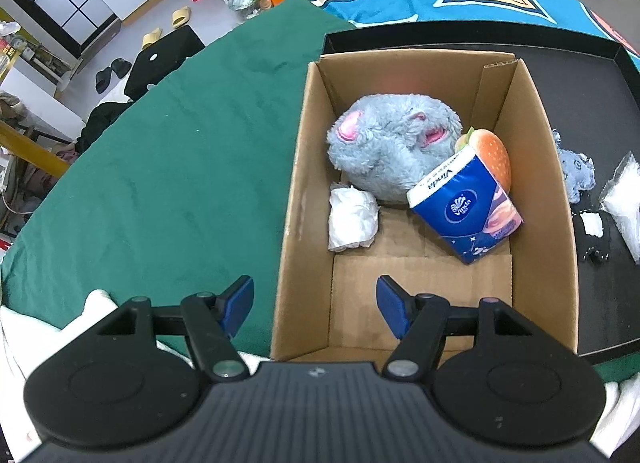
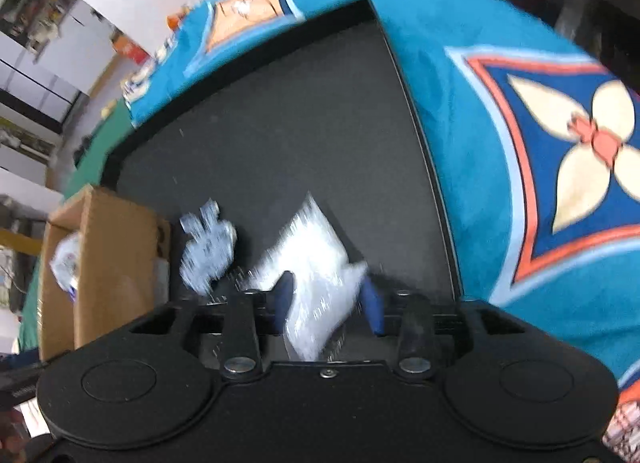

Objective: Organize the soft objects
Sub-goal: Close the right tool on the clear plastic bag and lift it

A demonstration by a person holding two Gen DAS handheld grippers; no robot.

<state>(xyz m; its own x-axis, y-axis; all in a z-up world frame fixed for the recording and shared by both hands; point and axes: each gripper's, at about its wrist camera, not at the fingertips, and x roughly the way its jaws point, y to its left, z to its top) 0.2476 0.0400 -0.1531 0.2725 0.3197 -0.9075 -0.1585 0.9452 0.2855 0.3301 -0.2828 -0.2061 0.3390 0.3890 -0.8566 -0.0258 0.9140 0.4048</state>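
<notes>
Cardboard box (image 1: 532, 167) holds grey plush (image 1: 384, 151), tissue pack (image 1: 460, 203), white wad (image 1: 352, 219) | I see left claw (image 1: 316, 309) spread, empty | right claw (image 2: 328, 303) around clear bag (image 2: 316, 263), grip unconfirmed | small blue plush (image 2: 208, 247) remains on black tray (image 2: 320, 111).

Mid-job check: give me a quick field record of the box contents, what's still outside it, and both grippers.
box: open cardboard box on black tray
in box: grey plush toy; burger plush; blue tissue pack; white wad
outside box, on tray: small blue-grey plush; black-and-white item
left gripper: open, empty, over the box's near edge
right gripper: clear plastic bag between its fingers; view blurred, grip unclear
</notes>
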